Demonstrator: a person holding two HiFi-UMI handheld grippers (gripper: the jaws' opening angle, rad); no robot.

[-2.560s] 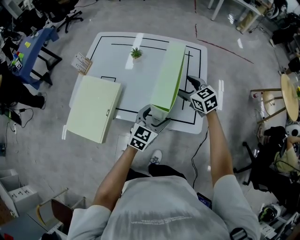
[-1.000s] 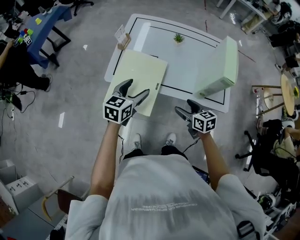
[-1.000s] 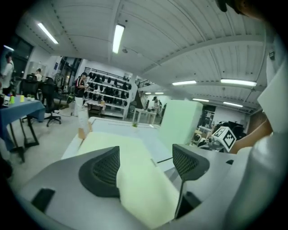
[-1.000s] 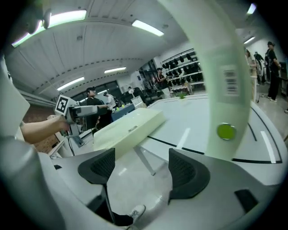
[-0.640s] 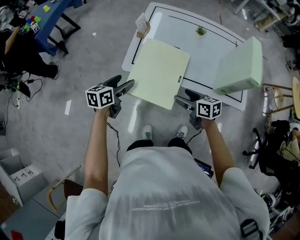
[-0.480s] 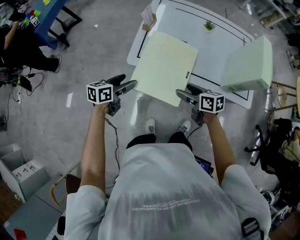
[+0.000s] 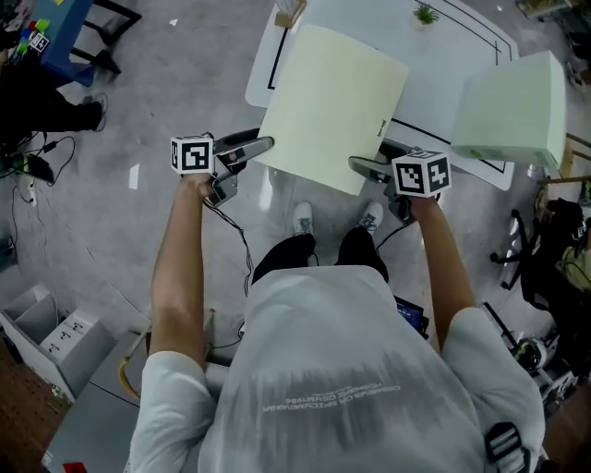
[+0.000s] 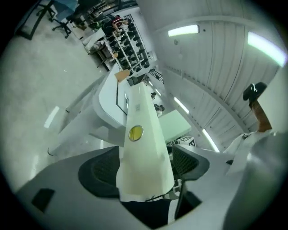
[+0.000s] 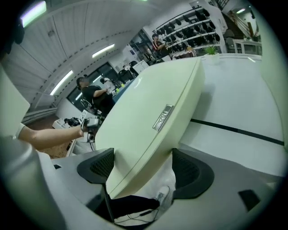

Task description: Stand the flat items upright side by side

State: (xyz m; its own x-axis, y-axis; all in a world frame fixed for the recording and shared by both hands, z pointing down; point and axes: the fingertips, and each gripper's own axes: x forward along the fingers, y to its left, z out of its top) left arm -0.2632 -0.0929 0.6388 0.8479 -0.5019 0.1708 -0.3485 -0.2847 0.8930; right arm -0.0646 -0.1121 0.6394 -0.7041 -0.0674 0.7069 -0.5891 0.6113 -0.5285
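A pale green flat box (image 7: 328, 106) hangs tilted over the near edge of the white table (image 7: 434, 55), with a gripper on each near corner. My left gripper (image 7: 263, 146) is shut on its near left corner. My right gripper (image 7: 362, 166) is shut on its near right corner. The left gripper view shows the box's narrow edge (image 8: 141, 148) between the jaws of that gripper (image 8: 146, 168). In the right gripper view its broad face (image 9: 148, 121) slopes up from between the jaws of the gripper (image 9: 141, 168). A second green box (image 7: 512, 106) stands upright at the table's right end.
A small potted plant (image 7: 426, 14) and a card holder (image 7: 288, 9) sit at the table's far side. A blue table (image 7: 55, 28) is far left, a black chair (image 7: 545, 259) at the right, grey bins (image 7: 46, 323) at lower left. A person (image 9: 92, 96) stands across the room.
Both grippers have closed in on the flat box's near corners, and it has risen and tilted off the table toward me. The upright box has stayed put.
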